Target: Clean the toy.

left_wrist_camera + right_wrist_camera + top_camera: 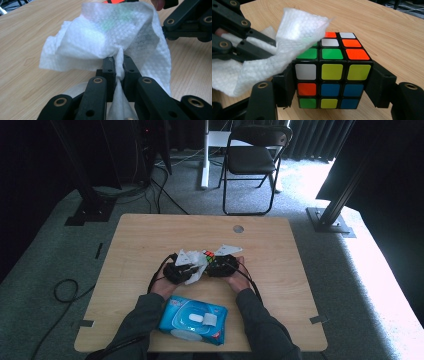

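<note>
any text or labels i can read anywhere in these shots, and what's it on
None can be read.
Blue wet wipe pack: its printing is too small and blurred to make out.
Puzzle cube: plain colour stickers, no letters or numbers.
White wipe: embossed texture, no print.
Grippers and table: no markings that I can see.

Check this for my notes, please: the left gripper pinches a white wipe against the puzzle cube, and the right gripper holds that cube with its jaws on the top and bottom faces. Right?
Not quite. The right gripper clamps the puzzle cube by its two opposite side faces, not top and bottom; the right gripper view shows this. The rest holds: the left gripper pinches the white wipe, draped against the cube.
</note>
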`<action>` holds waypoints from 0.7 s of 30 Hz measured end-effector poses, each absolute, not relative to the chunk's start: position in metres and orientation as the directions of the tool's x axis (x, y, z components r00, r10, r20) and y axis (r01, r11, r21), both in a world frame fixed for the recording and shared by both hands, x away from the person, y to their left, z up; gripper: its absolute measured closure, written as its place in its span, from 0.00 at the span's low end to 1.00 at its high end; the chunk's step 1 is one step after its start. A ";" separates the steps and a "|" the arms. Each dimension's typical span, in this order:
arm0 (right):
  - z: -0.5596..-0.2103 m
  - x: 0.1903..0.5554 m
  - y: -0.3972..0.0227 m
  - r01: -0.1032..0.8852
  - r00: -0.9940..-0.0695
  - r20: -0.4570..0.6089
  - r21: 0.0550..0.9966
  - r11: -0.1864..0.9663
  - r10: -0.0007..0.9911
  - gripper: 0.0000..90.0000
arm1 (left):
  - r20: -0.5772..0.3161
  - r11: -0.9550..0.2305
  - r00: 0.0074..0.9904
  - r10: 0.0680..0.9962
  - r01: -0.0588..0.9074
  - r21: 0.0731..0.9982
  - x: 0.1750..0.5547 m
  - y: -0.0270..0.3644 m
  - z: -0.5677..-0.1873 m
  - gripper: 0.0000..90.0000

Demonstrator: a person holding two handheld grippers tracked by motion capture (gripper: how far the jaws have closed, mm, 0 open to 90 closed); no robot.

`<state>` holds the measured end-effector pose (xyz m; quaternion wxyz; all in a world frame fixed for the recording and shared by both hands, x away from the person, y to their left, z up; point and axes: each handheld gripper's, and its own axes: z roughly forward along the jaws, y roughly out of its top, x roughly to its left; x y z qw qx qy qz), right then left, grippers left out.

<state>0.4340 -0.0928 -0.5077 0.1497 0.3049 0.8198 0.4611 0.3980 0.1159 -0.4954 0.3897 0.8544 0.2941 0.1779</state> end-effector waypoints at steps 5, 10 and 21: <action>-0.508 0.434 -0.092 0.363 -0.768 0.040 0.849 0.384 0.639 0.38 | 0.080 -0.534 0.768 0.635 0.362 0.764 0.398 0.115 -0.497 0.93; -0.507 0.434 -0.093 0.368 -0.765 0.052 0.853 0.370 0.642 0.38 | 0.086 -0.554 0.776 0.625 0.364 0.749 0.397 0.112 -0.502 0.93; -0.501 0.436 -0.097 0.366 -0.755 0.071 0.870 0.329 0.652 0.38 | 0.087 -0.584 0.791 0.606 0.368 0.724 0.398 0.109 -0.507 0.93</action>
